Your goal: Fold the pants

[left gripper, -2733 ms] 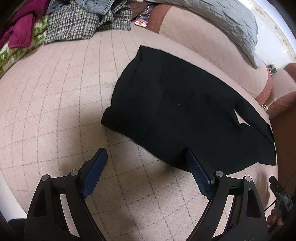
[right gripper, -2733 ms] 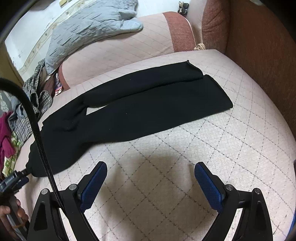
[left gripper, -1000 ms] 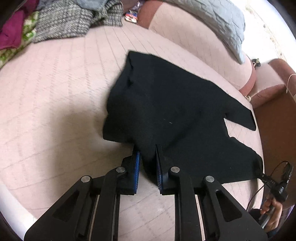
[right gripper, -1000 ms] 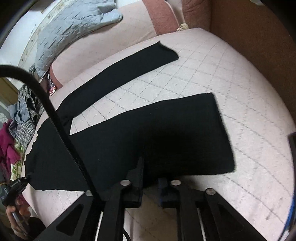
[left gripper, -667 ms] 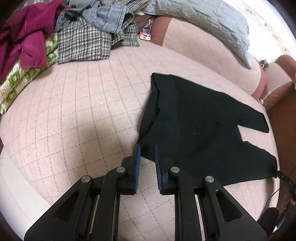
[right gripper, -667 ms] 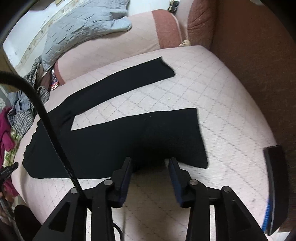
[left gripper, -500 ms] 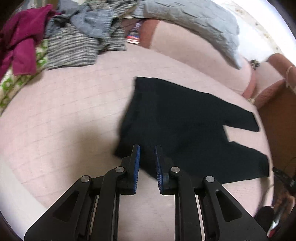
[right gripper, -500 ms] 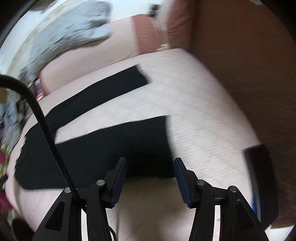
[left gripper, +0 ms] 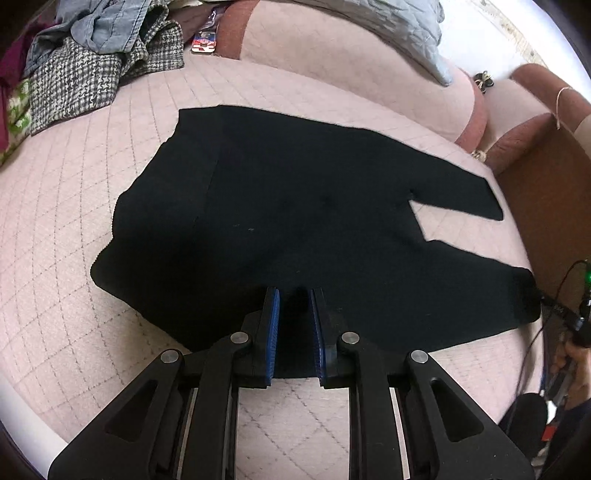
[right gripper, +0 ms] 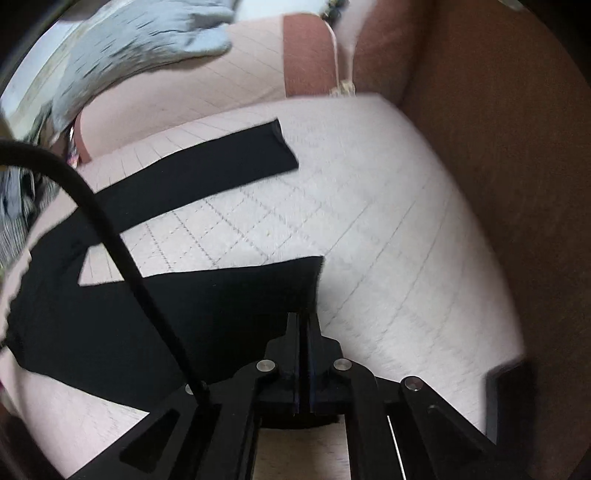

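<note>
Black pants [left gripper: 295, 206] lie spread on a pink quilted sofa seat [left gripper: 66, 229], the two legs splayed apart to the right. My left gripper [left gripper: 294, 306] is shut on the near edge of the pants by the waist end, black cloth pinched between its blue pads. In the right wrist view the pants [right gripper: 192, 302] show both legs; my right gripper [right gripper: 303, 325] is shut on the near leg by its hem corner. The far leg [right gripper: 221, 166] lies flat, apart from it.
A heap of clothes [left gripper: 92, 62] sits at the seat's far left. A grey quilted cushion [left gripper: 388, 22] rests on the pink backrest. A brown armrest [right gripper: 498, 147] bounds the right side. A black cable [right gripper: 107, 229] crosses the right wrist view.
Both grippers went from open to shut on the pants. The near leg has been pulled away from the far leg. The right gripper reopened briefly, then shut again on the hem.
</note>
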